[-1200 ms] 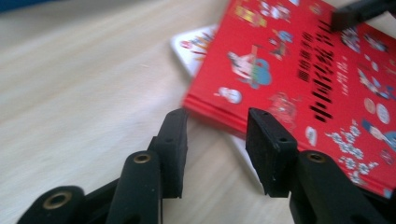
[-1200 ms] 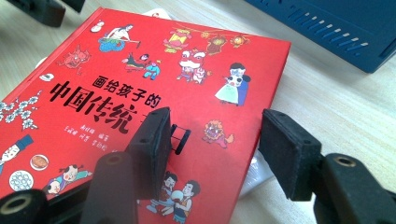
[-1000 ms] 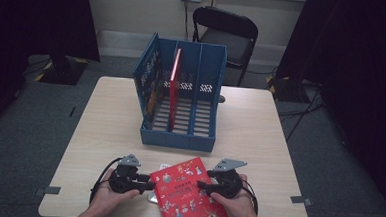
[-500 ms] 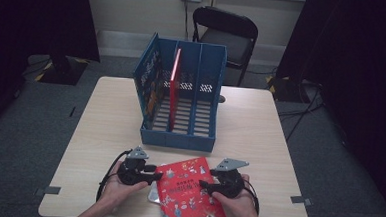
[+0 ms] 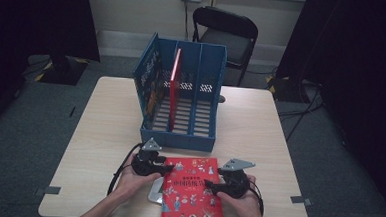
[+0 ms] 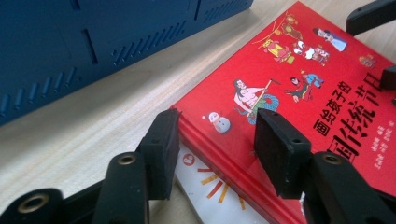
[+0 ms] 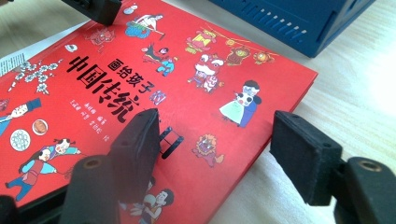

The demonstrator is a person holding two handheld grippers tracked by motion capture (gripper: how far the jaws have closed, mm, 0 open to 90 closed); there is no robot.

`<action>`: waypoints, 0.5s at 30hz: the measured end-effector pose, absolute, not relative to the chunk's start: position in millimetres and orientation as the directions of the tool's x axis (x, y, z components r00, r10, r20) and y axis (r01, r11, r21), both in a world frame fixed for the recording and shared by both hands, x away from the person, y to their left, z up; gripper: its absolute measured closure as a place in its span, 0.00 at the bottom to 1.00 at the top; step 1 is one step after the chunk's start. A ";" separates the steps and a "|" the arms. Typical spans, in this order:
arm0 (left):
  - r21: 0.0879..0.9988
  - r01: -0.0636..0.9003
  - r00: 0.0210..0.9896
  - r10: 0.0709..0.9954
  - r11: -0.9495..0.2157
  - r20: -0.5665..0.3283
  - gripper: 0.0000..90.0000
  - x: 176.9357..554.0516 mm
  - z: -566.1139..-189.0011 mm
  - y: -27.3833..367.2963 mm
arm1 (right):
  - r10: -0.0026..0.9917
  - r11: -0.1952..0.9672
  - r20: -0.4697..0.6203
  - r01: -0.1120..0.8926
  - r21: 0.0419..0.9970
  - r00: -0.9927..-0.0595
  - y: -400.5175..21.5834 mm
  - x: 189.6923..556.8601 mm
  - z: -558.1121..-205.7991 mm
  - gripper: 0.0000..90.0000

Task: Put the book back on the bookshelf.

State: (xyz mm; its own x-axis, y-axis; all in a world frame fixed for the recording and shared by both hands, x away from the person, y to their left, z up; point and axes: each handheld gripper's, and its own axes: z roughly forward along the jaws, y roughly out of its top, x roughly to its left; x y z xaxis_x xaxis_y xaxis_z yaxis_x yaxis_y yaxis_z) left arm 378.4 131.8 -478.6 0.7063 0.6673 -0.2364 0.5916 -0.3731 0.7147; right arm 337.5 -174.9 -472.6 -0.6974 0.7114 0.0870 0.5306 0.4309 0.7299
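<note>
Grippers (image 5: 165, 170) astride Chinese-titled red book (image 5: 191, 198)

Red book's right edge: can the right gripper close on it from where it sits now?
Probably yes. The right gripper is open, straddling the red book edge, one jaw above the cover, one off its side; nothing lies between.

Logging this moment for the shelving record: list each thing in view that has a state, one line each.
Red picture book: flat on table, closed, atop a white booklet.
Blue slotted file rack: upright, one red book standing inside.
Left gripper: open, jaws just opening, straddling book's edge.
Right gripper: open, likewise.
</note>
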 end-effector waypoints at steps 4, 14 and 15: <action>0.696 0.605 0.726 0.628 -0.387 -0.281 0.53 369.8 -478.6 137.8 | 0.709 0.413 0.126 0.554 0.723 -0.694 -177.3 339.2 -474.0 0.32; 0.706 0.589 0.747 0.599 -0.392 -0.290 0.46 351.1 -481.2 135.9 | 0.698 0.417 0.161 0.580 0.700 -0.697 -175.6 337.8 -477.2 0.17; 0.710 0.592 0.742 0.602 -0.381 -0.296 0.46 351.8 -481.8 135.1 | 0.699 0.413 0.167 0.584 0.699 -0.695 -176.2 338.6 -477.7 0.15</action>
